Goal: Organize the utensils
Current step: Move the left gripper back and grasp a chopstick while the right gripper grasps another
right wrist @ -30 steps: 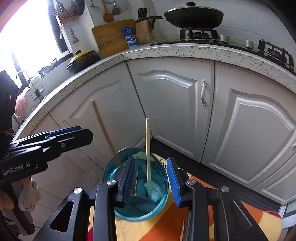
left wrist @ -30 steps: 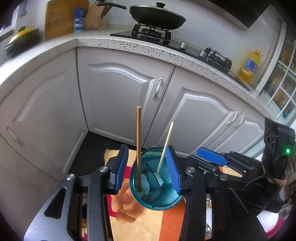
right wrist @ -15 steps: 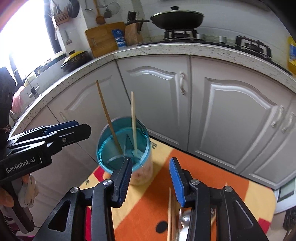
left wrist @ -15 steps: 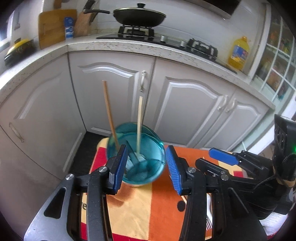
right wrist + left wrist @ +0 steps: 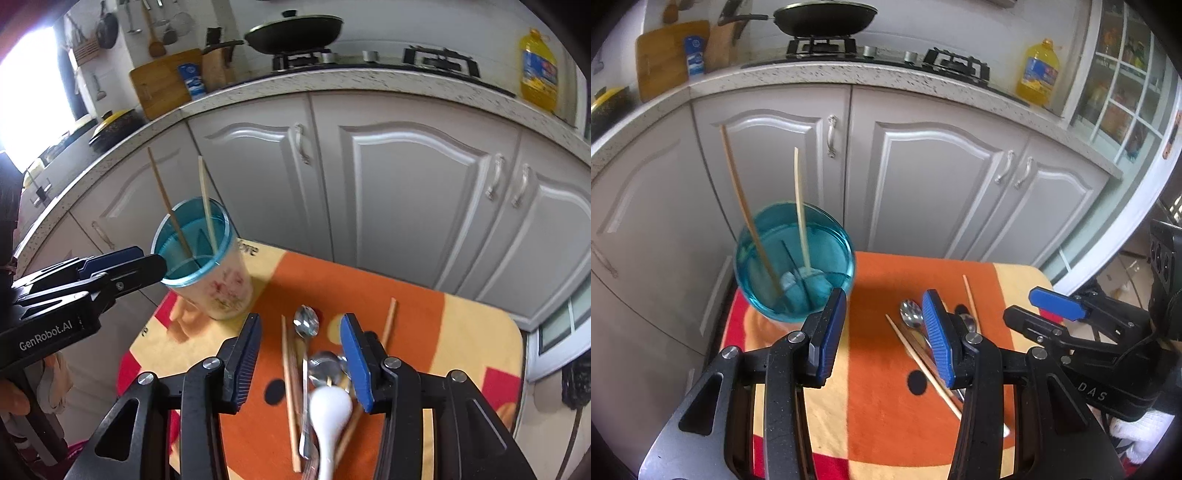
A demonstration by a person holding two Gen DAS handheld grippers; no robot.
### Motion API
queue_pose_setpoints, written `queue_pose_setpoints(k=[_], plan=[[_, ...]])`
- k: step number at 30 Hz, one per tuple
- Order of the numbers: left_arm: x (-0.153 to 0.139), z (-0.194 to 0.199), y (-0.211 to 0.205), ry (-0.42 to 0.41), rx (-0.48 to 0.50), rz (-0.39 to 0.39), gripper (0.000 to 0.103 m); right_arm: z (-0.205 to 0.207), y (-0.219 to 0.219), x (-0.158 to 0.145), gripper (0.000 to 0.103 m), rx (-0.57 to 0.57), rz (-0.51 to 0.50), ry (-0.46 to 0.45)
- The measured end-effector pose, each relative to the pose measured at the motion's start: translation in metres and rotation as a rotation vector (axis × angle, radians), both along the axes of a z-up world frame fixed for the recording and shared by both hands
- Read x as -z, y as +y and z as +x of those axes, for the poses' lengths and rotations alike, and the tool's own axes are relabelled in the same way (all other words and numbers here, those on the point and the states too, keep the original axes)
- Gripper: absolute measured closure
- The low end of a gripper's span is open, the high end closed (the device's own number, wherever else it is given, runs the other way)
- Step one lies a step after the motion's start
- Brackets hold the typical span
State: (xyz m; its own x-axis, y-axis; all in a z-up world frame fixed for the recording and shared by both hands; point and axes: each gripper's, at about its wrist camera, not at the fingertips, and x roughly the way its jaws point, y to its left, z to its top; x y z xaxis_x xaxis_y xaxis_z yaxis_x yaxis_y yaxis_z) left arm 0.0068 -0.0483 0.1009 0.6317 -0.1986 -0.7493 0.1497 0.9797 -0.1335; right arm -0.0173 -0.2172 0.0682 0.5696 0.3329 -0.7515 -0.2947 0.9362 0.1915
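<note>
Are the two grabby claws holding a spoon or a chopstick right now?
No, nothing is held. The left gripper and right gripper are both open and empty; the right one's jaws have just been opening above the spoons.

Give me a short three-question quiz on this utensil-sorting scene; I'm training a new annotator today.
1. True or false: the right gripper grips the white spoon.
2. How many chopsticks stand in the blue-rimmed cup?
3. The white spoon lies: A) in the cup, B) on the orange cloth among the loose utensils, C) on the counter.

Key:
1. False; its jaws, which have just been opening, stand apart above the spoon without pressing on it.
2. Two.
3. B.
</note>
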Motion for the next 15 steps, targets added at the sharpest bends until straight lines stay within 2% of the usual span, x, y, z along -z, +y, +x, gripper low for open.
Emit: queue_pose_setpoints(k=[8,15], plan=[[0.024,0.0,-0.008,0.074,0.019,-0.024,0.061,-0.012,-0.038,0.029,0.056,0.059,-0.006,0.059],[0.065,0.001,-0.004,0.202,0.022,-0.102,0.061,-0.007,-0.059,0.07,0.056,0.088,0.005,0.158]])
